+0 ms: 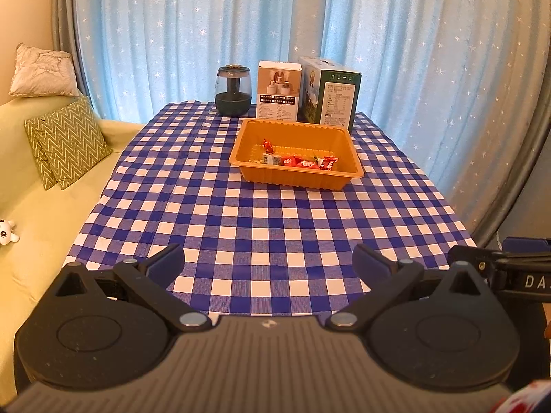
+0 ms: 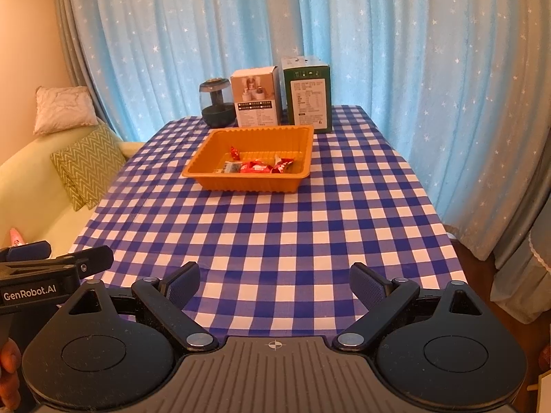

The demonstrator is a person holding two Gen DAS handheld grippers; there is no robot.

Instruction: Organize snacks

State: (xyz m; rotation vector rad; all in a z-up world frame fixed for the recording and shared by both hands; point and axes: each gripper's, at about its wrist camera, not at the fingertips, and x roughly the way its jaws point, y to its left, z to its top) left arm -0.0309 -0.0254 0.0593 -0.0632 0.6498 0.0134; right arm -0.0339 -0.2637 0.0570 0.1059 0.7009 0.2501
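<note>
Both my jaws wide, empty; snacks sit in tray at twelve o'clock; I'd reach slowly, level.

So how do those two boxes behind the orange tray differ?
The white box is shorter, and its front shows a product photo above dark label strips and small text. The green box stands taller and shows a pale printed panel like a nutrition table. The white box is next to the dark jar; the green box is nearer the table's right edge. Both stand upright, side by side, behind the tray by the curtain.
</note>
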